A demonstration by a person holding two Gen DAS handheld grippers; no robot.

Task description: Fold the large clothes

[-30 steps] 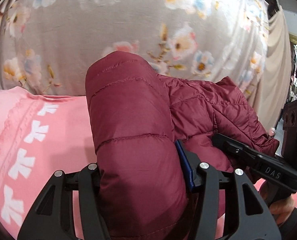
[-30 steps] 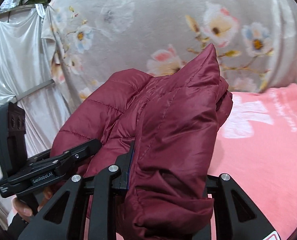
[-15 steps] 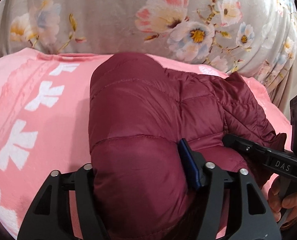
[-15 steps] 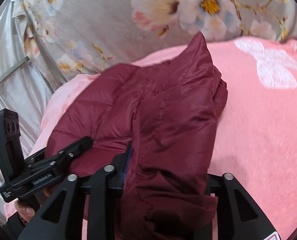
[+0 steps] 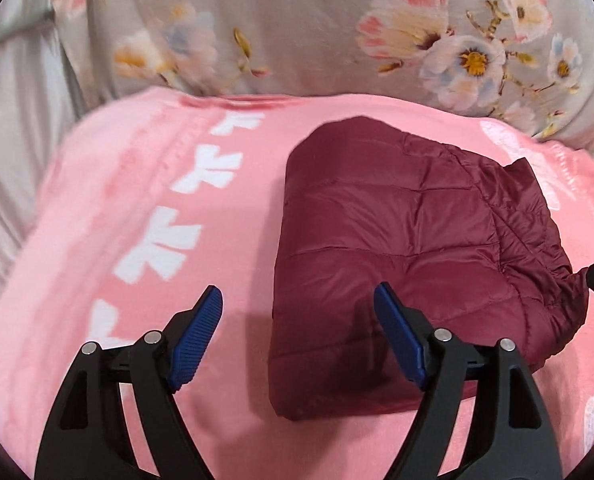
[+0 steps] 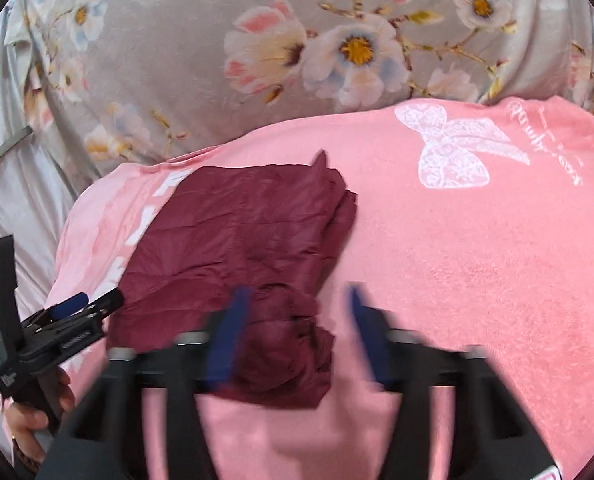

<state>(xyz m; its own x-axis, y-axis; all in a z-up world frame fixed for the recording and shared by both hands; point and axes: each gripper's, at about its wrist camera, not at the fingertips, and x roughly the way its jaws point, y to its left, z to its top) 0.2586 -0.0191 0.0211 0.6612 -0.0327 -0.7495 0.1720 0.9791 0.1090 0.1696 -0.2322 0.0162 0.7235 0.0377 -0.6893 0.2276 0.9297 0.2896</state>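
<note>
Left wrist view: left gripper (image 5: 297, 316), jaws apart and empty, hovers beside the folded maroon puffer jacket (image 5: 413, 248) lying on the pink blanket (image 5: 97, 240); right gripper (image 6: 297, 320) likewise gapes, apparently released.

Pink blanket (image 5: 97, 264) with white bow prints, grey floral cloth (image 6: 201, 12) behind — pale sheet (image 5: 13, 112) left

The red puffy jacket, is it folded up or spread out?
Folded. The jacket lies as a compact, layered bundle on the pink blanket, with both grippers open and off it.
</note>
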